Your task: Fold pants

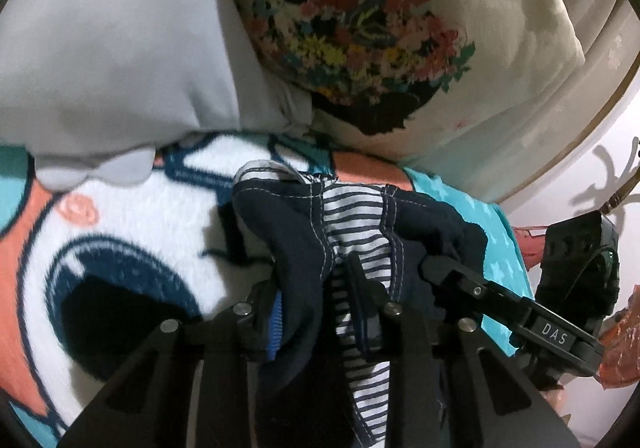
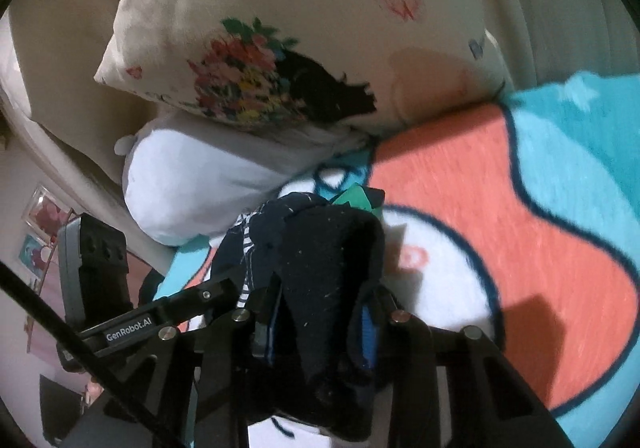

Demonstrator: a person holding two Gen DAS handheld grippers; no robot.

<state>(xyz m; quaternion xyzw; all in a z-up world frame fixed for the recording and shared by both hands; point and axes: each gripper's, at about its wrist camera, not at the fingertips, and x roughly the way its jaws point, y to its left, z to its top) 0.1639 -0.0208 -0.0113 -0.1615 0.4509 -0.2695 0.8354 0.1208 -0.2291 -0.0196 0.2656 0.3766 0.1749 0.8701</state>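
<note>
left wrist view: the left gripper (image 1: 316,312) is clamped on a bunched fold of the dark navy pants (image 1: 280,232), its blue-padded fingers (image 1: 276,322) pressing the cloth from both sides, with the striped lining (image 1: 352,224) of the waistband showing between them. the pants hang bunched above the cartoon-print blanket (image 1: 120,232), near its far edge where a white pillow (image 1: 112,48) and a floral pillow (image 1: 380,28) lean. the right gripper (image 1: 452,268) reaches in from the right and bites the same garment just beside the left one. right wrist view: the right gripper (image 2: 320,328) is closed on a thick wad of the pants (image 2: 328,248), cloth filling the narrow gap between its fingers. the blanket (image 2: 500,228) spreads to the right.
</note>
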